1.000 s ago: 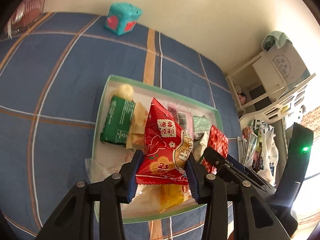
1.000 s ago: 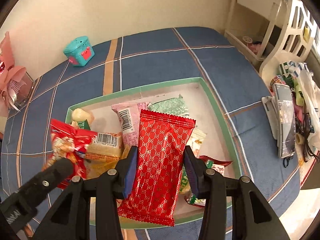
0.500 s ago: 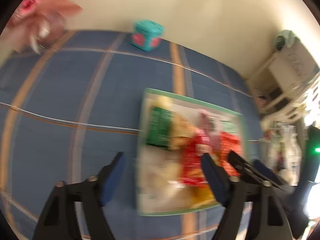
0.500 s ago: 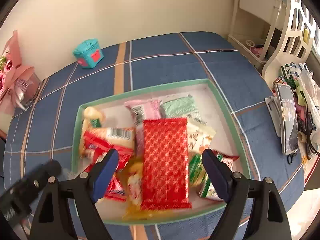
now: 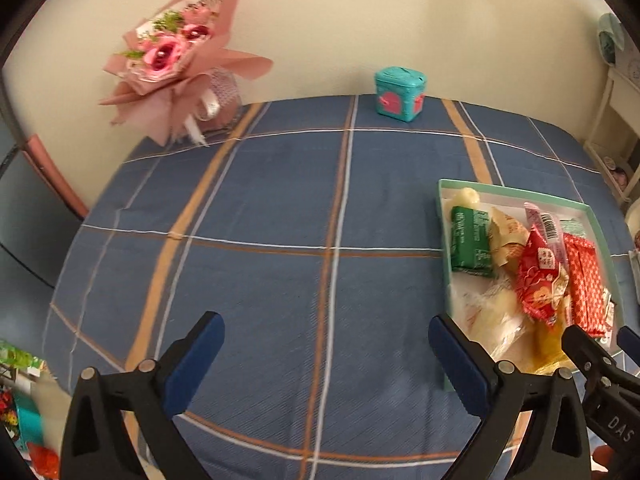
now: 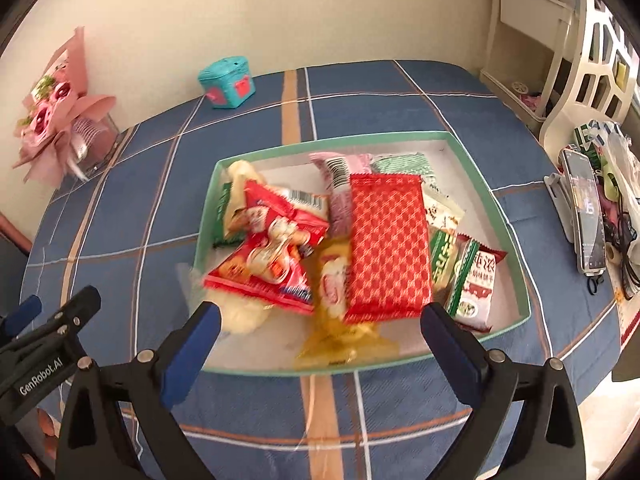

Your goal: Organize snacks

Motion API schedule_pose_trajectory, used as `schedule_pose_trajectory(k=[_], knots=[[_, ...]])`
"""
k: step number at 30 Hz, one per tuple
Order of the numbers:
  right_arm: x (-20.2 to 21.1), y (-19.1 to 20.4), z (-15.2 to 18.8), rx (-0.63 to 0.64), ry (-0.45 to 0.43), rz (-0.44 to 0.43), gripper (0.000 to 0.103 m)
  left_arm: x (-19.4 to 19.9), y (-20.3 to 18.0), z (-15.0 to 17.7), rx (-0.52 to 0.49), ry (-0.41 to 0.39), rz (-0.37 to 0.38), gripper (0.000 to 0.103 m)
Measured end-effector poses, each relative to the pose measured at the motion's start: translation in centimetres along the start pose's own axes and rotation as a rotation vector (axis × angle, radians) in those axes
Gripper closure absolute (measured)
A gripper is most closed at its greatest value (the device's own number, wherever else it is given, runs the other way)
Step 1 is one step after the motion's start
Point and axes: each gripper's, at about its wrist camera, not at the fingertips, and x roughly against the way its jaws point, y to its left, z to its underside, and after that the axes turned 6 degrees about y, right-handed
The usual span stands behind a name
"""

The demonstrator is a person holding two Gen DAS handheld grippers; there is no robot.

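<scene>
A green-rimmed white tray (image 6: 516,240) sits on the blue plaid tablecloth and holds several snack packets. A red patterned packet (image 6: 386,240) lies on top in the middle, and a red triangular packet (image 6: 268,256) lies to its left. My right gripper (image 6: 320,332) is open and empty, above the tray's near edge. My left gripper (image 5: 326,354) is open and empty over bare cloth, left of the tray (image 5: 444,216). The red triangular packet (image 5: 538,280) and the red patterned packet (image 5: 586,284) show in the left wrist view too.
A teal box (image 6: 227,82) stands at the back by the wall, and a pink bouquet (image 5: 180,60) at the back left. A phone on a stand (image 6: 584,216) and bags crowd the right table edge. A white shelf (image 6: 532,40) stands beyond.
Both grippers opened and let their red packets drop into the tray. The left gripper swung left, away from the tray; the right one pulled back a little.
</scene>
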Motion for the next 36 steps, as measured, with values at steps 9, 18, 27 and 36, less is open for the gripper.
schedule_pose_trajectory(k=[9,18,27,36], knots=[[1.0,0.7,1.1,0.031,-0.020,-0.001,0.003,0.3,0.7,1.8,0.002,0.027,-0.016,0.000],[1.3,1.0,1.0,0.046,-0.033,0.011,0.003,0.6,0.7,1.8,-0.005,0.028,-0.015,0.000],[1.3,0.8,0.9,0.040,-0.031,0.017,0.003,0.4,0.9,1.6,0.004,0.038,-0.024,0.000],[1.1,0.7,0.8,0.035,-0.022,0.016,0.003,0.3,1.4,1.5,0.022,0.039,-0.027,0.000]])
